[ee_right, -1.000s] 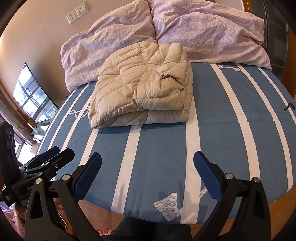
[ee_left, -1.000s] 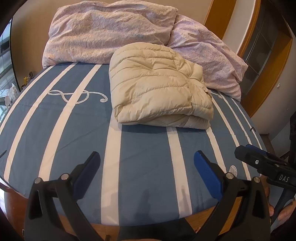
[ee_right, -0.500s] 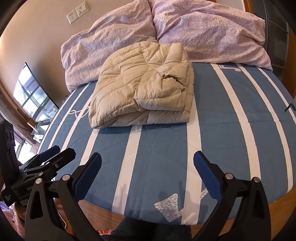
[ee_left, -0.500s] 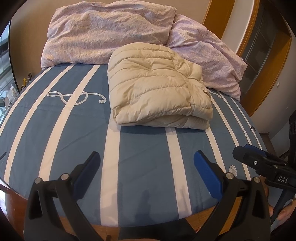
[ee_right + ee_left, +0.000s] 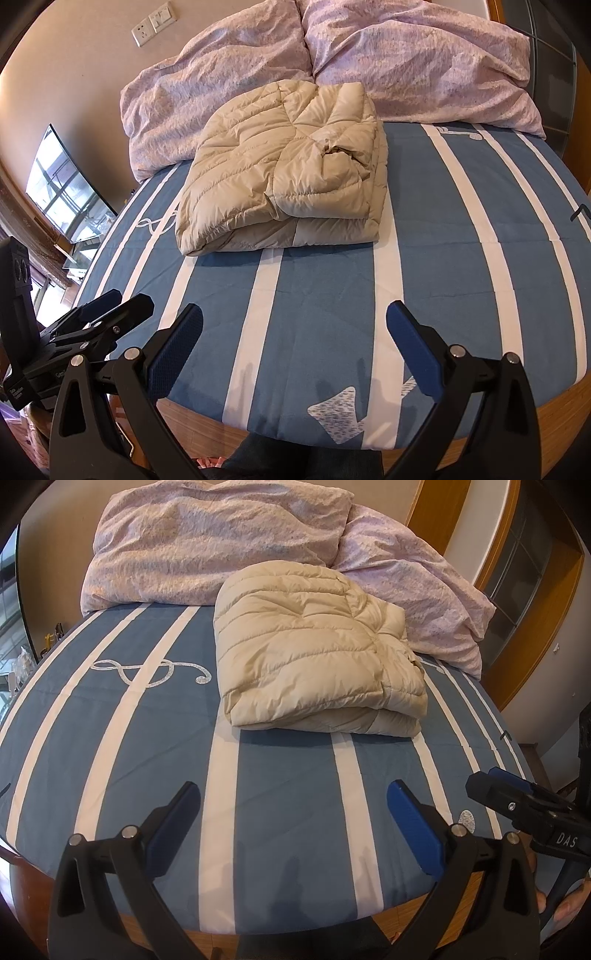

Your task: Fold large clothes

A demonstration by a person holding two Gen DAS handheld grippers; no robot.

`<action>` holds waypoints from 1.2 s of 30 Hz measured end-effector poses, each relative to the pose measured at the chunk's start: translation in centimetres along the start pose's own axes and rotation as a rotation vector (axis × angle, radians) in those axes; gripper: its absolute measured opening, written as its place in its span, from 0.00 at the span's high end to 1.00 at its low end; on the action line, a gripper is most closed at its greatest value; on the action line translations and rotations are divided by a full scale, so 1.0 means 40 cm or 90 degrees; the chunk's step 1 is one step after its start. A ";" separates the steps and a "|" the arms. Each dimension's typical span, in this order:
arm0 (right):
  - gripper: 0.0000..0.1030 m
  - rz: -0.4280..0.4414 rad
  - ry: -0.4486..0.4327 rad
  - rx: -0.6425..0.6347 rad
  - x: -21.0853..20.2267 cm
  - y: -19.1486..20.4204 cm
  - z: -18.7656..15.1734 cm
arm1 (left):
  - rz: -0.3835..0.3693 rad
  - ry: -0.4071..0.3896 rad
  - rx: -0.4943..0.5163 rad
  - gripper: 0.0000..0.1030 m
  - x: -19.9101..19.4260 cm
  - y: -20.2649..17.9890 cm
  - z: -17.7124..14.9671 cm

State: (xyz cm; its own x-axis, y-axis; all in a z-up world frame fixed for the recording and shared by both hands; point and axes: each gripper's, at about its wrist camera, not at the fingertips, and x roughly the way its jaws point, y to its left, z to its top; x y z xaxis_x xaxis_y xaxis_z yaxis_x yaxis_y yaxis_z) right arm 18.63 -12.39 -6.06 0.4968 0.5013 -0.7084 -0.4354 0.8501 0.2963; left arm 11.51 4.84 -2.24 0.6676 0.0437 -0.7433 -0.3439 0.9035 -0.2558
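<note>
A beige quilted puffer jacket (image 5: 317,653) lies folded into a thick rectangle on the blue and white striped bed (image 5: 280,775), toward its far side. It also shows in the right wrist view (image 5: 288,173). My left gripper (image 5: 293,808) is open and empty, held over the bed's near edge, well short of the jacket. My right gripper (image 5: 295,328) is open and empty too, over the near edge. Each gripper shows at the side of the other's view, the right one (image 5: 517,805) and the left one (image 5: 96,314).
Two crumpled pink floral pillows (image 5: 221,542) lean against the wall behind the jacket. The bed's wooden edge (image 5: 554,413) runs below the grippers. A window (image 5: 62,192) is at the left, a wooden door frame (image 5: 532,635) at the right.
Both grippers stay open and almost still. The left wrist view has shifted slightly, so the jacket sits a little further left in it.
</note>
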 end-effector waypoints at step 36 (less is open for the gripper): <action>0.02 0.004 0.001 0.001 0.005 0.002 -0.002 | -0.004 0.001 0.002 0.02 0.009 0.010 -0.004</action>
